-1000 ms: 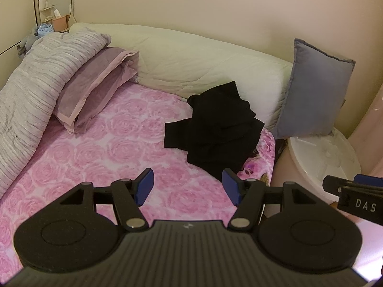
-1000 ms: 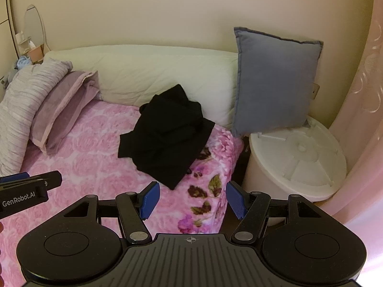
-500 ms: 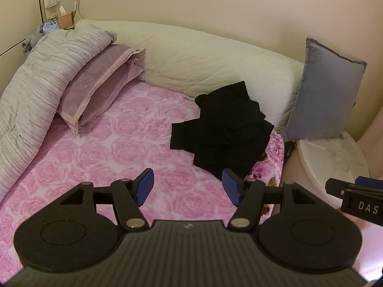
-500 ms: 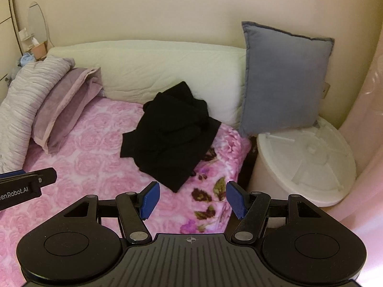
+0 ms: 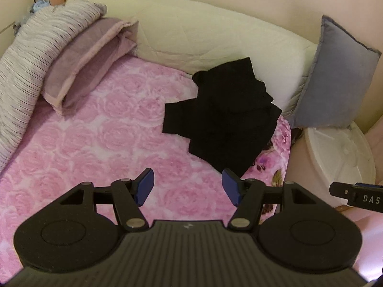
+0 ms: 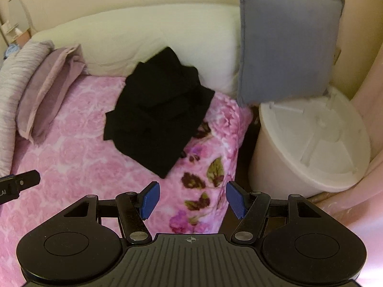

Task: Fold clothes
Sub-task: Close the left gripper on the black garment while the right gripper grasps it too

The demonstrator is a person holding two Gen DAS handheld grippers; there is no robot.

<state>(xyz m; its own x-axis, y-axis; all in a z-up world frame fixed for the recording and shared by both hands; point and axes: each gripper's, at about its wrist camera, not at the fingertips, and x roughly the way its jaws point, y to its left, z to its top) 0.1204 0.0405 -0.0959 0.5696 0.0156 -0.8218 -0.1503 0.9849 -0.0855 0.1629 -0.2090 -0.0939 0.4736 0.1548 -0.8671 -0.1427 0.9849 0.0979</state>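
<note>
Left wrist view: black clothes (image 5: 222,122) crumpled on pink rose-patterned bedspread (image 5: 95,143).

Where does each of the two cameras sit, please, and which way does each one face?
Left wrist: sits on the left claw, open, facing forward over the pink bedspread toward the black clothes; the right claw's tip shows at the right edge.
Right wrist: sits on the right claw, open, facing the bed's corner and the white bin; the left claw's tip shows at the left edge.
Shared: clothes, grey cushion, cream bolster, bin.
</note>
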